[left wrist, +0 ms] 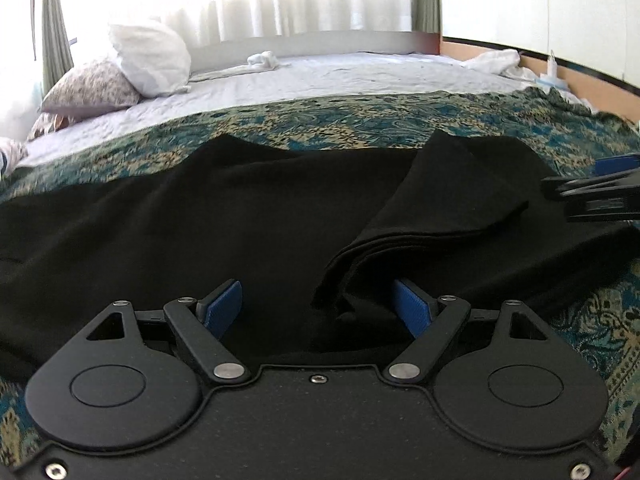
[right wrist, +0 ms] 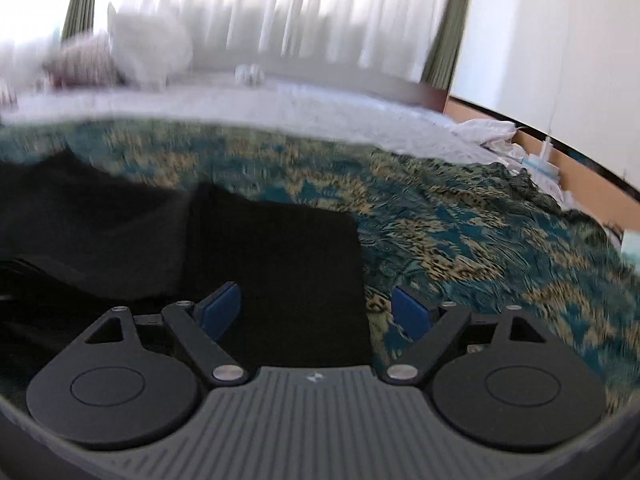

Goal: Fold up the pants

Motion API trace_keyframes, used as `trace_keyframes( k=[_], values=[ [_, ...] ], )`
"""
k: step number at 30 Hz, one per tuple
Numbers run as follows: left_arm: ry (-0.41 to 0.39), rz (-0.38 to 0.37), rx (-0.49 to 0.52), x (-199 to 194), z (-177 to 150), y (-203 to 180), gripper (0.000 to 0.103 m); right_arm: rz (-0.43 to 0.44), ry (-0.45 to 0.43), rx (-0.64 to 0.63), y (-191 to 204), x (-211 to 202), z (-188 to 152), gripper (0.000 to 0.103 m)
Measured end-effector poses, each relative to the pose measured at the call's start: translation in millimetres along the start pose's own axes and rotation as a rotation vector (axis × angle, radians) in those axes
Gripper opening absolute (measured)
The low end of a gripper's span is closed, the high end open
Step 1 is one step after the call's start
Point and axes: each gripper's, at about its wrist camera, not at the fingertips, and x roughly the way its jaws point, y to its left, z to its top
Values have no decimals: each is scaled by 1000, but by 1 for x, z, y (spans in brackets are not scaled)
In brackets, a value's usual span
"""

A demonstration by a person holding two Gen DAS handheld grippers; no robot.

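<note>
Black pants (left wrist: 200, 216) lie spread across a teal and gold patterned bedspread (left wrist: 360, 120). A folded-over part of the pants (left wrist: 452, 196) lies on top at the right. My left gripper (left wrist: 318, 304) is open over the near edge of the pants, holding nothing. My right gripper (right wrist: 316, 308) is open and empty above the right end of the pants (right wrist: 276, 248), which lies between and ahead of its fingers. The right gripper also shows at the right edge of the left wrist view (left wrist: 600, 192). The right wrist view is blurred.
The patterned bedspread (right wrist: 460, 232) covers the near half of a bed with a white sheet (left wrist: 320, 76). Pillows (left wrist: 148, 56) lie at the far left. Crumpled white cloth (left wrist: 496, 60) lies at the far right by a wooden wall panel. Curtains hang behind.
</note>
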Motion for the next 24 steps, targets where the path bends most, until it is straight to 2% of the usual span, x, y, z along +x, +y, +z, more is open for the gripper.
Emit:
trace_keyframes(
  k=[3, 6, 11, 16, 19, 21, 24],
  values=[
    [-10, -2, -15, -4, -4, 7, 82, 15, 103, -95, 22, 30, 16, 89],
    [-27, 2, -37, -7, -10, 11, 82, 29, 133, -134, 45, 47, 38, 86],
    [-51, -1, -56, -10, -16, 15, 82, 158, 165, -182, 86, 70, 76, 86],
    [-74, -7, -71, -13, -22, 18, 82, 239, 165, -139, 106, 84, 102, 83],
    [-82, -16, -79, -14, -23, 19, 82, 384, 167, -29, 99, 86, 115, 83],
    [-86, -21, -84, -14, -24, 21, 82, 449, 148, 52, 94, 84, 122, 83],
    [-92, -25, -88, -15, -26, 23, 82, 458, 124, 104, 87, 81, 126, 83]
  ],
)
